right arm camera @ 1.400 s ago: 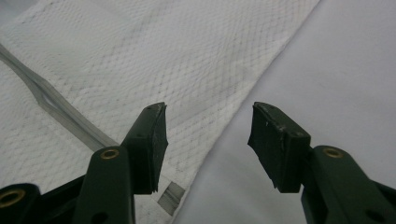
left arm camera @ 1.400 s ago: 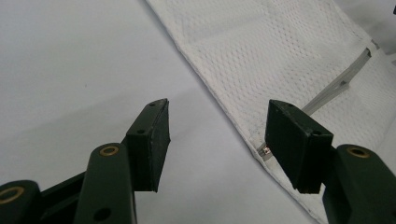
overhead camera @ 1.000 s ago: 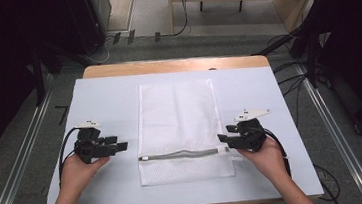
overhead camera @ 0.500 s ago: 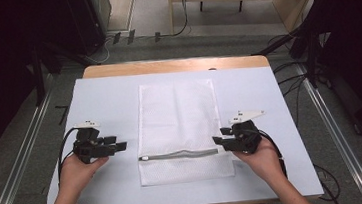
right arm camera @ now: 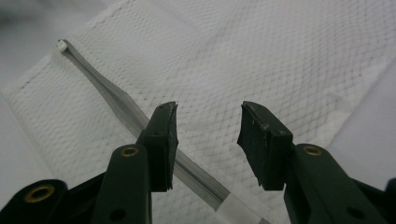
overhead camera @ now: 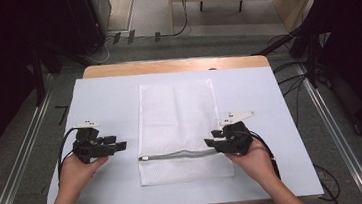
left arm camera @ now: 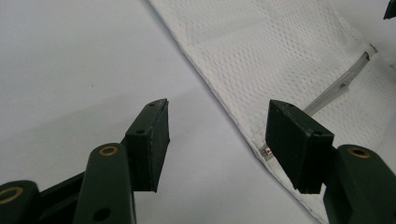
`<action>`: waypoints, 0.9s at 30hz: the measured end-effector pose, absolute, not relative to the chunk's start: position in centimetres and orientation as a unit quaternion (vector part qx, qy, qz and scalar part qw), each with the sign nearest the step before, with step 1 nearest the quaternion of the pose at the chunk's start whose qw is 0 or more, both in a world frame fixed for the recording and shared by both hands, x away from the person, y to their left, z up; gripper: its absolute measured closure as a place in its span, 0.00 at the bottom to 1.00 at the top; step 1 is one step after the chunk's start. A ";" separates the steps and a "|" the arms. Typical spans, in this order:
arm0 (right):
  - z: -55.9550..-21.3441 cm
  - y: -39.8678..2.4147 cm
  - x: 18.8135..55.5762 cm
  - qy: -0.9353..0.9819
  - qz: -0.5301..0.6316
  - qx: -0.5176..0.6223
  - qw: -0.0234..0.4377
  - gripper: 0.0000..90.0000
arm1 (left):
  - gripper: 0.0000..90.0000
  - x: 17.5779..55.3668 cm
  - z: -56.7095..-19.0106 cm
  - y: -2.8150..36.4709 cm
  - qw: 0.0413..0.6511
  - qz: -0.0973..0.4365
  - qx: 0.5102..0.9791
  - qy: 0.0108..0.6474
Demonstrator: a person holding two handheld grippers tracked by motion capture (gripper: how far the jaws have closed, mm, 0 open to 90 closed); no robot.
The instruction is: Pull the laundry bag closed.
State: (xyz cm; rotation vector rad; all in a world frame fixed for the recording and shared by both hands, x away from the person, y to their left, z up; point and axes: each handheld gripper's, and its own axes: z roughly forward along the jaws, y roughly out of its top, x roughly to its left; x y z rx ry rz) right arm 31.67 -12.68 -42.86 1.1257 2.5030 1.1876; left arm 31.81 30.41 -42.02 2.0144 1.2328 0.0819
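Since the white mesh bag (overhead camera: 179, 127) lies flat mid-table, it looks light and floppy — the stiffer zipper (overhead camera: 176, 155) end seems the best hold. Right gripper (right arm camera: 205, 135) hovers there, jaws closing, gripping nothing; left gripper (left arm camera: 217, 140) waits wide open — empty.

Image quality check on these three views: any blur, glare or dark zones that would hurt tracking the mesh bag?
High view: table evenly lit, surroundings near black, mesh bag low in contrast against the white sheet. Left gripper view: jaws sharp, mesh weave crisp, soft shadows under the pads. Right gripper view: foreground mesh sharp, far top-left corner blurred, zipper slightly glossy, no harsh glare.
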 end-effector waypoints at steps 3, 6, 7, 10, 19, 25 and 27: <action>-42.8 -12.2 31.6 0.837 0.395 0.372 0.073 0.66 | 0.45 31.8 -42.0 30.4 0.380 0.034 0.789 0.482; -42.7 -11.5 31.6 0.838 0.397 0.368 0.067 0.68 | 0.44 31.8 -42.0 30.5 0.380 0.034 0.788 0.484; -42.7 -11.4 31.5 0.839 0.397 0.366 0.067 0.68 | 0.44 31.8 -42.0 30.4 0.381 0.034 0.786 0.486; -42.6 -10.9 31.5 0.842 0.395 0.362 0.065 0.68 | 0.44 31.8 -42.0 30.5 0.381 0.034 0.786 0.486; -42.5 -9.6 31.5 0.845 0.397 0.352 0.060 0.70 | 0.44 31.8 -42.0 30.6 0.381 0.036 0.787 0.485; -42.2 -8.4 31.6 0.854 0.396 0.331 0.060 0.70 | 0.44 31.8 -42.0 30.4 0.379 0.038 0.789 0.482; -42.2 -8.2 31.6 0.855 0.396 0.330 0.058 0.70 | 0.44 31.8 -42.0 30.4 0.379 0.039 0.788 0.483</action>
